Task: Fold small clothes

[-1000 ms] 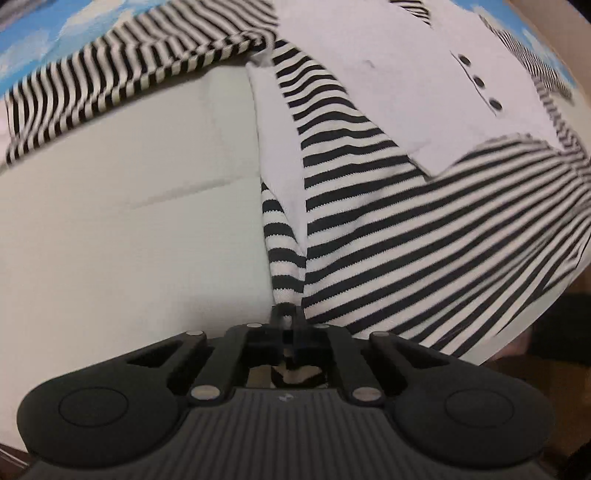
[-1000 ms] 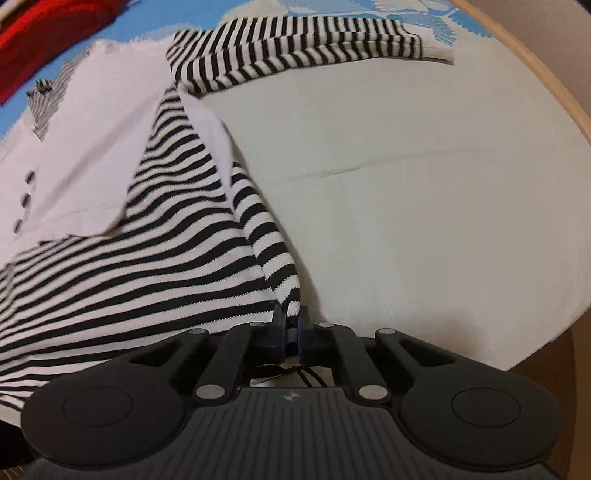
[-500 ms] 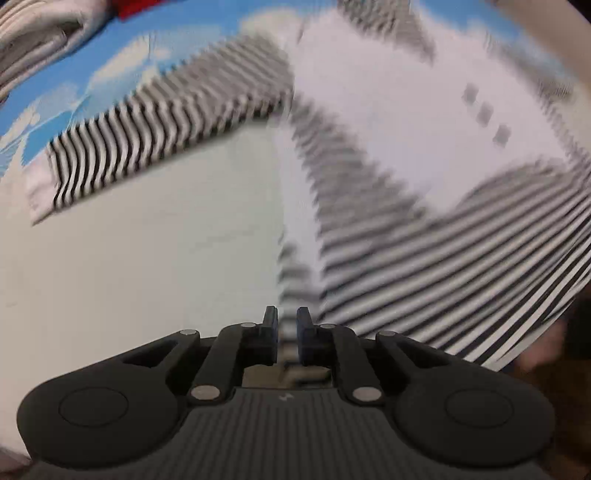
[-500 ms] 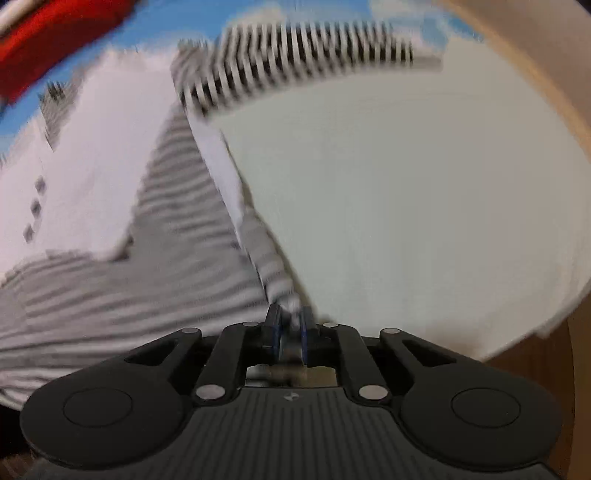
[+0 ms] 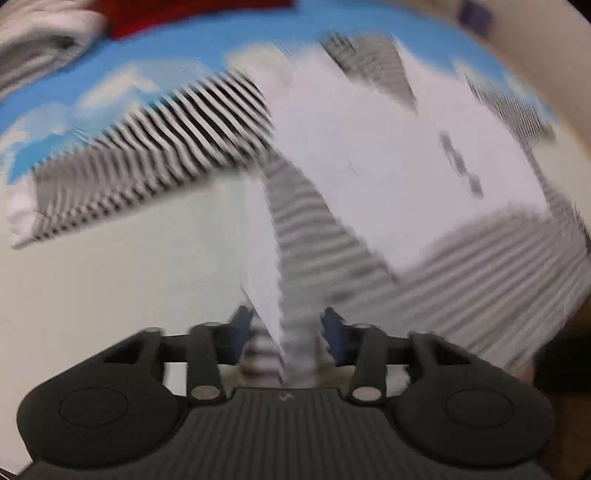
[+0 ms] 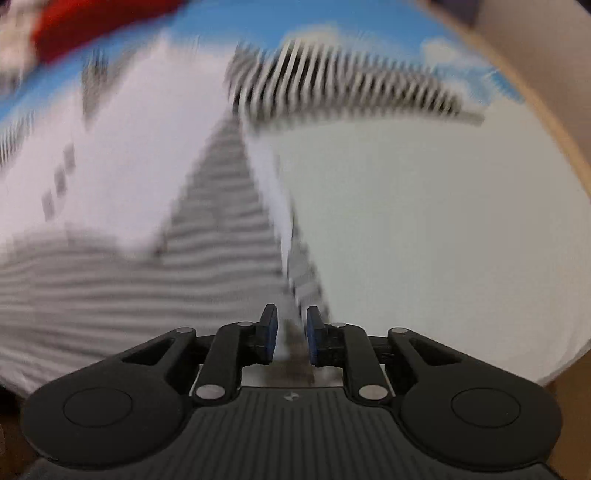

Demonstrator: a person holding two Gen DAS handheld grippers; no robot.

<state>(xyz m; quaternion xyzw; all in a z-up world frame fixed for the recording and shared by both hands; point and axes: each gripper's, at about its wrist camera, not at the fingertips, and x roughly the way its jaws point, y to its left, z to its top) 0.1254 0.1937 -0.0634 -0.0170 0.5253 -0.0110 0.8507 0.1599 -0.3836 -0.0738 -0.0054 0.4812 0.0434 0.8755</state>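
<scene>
A black-and-white striped top with a white buttoned front panel [image 5: 388, 177] lies spread on a pale cloth [image 5: 129, 288], its sleeves out to the sides. Both views are motion-blurred. My left gripper [image 5: 284, 325] stands open at the top's lower left hem, and striped fabric [image 5: 299, 343] still lies between the parted fingers. In the right wrist view the top [image 6: 129, 258] fills the left half. My right gripper [image 6: 289, 328] is partly open at the lower right hem corner, with fabric [image 6: 295, 332] loose between its blue pads.
A blue cloud-print sheet [image 5: 155, 51] lies beyond the pale cloth. A red garment [image 5: 192, 14] and folded light clothes [image 5: 40, 48] sit at the far left. The red garment also shows in the right wrist view [image 6: 92, 26]. A wooden edge [image 6: 554, 122] curves along the right.
Both grippers were shut on the hem corners a second ago. They have opened, the left wider than the right, and both have moved so more of the sheet shows.
</scene>
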